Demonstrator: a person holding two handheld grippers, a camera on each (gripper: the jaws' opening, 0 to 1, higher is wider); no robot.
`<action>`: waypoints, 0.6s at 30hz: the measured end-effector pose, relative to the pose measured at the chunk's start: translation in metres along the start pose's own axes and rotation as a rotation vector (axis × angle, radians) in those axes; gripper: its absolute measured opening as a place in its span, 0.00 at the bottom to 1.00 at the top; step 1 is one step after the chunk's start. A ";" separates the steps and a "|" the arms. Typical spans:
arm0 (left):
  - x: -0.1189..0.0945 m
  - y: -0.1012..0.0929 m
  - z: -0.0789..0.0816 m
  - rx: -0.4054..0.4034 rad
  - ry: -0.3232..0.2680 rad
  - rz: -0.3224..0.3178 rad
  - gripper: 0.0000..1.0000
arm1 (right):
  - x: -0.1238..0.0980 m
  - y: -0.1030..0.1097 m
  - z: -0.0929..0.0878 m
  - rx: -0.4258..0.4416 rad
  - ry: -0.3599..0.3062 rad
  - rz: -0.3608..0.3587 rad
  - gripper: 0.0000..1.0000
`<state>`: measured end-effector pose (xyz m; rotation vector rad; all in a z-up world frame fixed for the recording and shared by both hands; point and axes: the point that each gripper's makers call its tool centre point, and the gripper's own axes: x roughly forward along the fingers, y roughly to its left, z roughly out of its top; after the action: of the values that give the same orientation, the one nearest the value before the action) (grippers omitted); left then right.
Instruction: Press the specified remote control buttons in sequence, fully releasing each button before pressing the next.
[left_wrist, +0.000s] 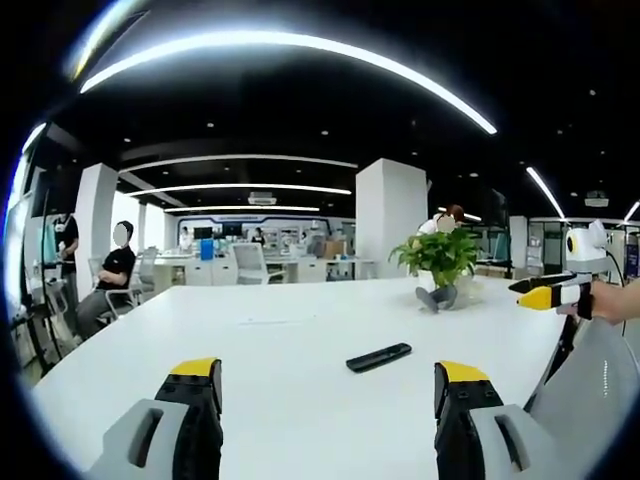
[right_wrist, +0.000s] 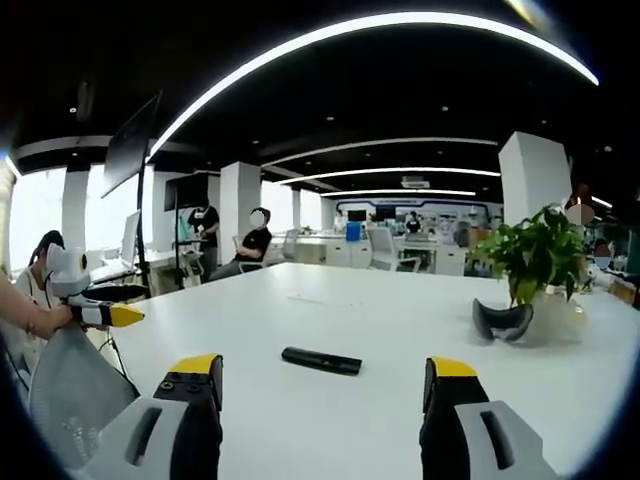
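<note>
White office table (left_wrist: 300, 340) with black remote (left_wrist: 379, 357), potted plant (left_wrist: 440, 255).

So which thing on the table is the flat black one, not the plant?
The remote control, lying flat alone mid-table. The potted plant stands upright, green, farther back near a dark curved object.

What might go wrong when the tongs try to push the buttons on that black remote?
The remote lies loose on the smooth white table, with nothing bracing it, so a push from the side might slide or spin it instead of pressing a button. Both the left tongs and the right tongs are wide open and look broad next to the slim remote, so a tip may hit two buttons at once. Its buttons are too small to make out from here.
</note>
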<state>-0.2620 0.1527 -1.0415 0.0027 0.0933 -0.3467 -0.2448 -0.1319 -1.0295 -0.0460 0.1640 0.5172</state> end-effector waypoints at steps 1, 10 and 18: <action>0.000 0.000 0.000 -0.001 -0.001 0.000 0.91 | 0.000 0.000 0.000 0.000 0.001 -0.001 0.81; 0.000 0.000 0.000 0.000 0.000 0.002 0.91 | 0.001 -0.001 -0.004 -0.035 0.020 0.003 0.79; 0.000 0.001 0.001 -0.002 -0.006 0.004 0.91 | 0.001 -0.001 -0.005 -0.048 0.027 0.013 0.78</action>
<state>-0.2620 0.1534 -1.0406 -0.0003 0.0874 -0.3428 -0.2441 -0.1322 -1.0346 -0.0991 0.1781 0.5338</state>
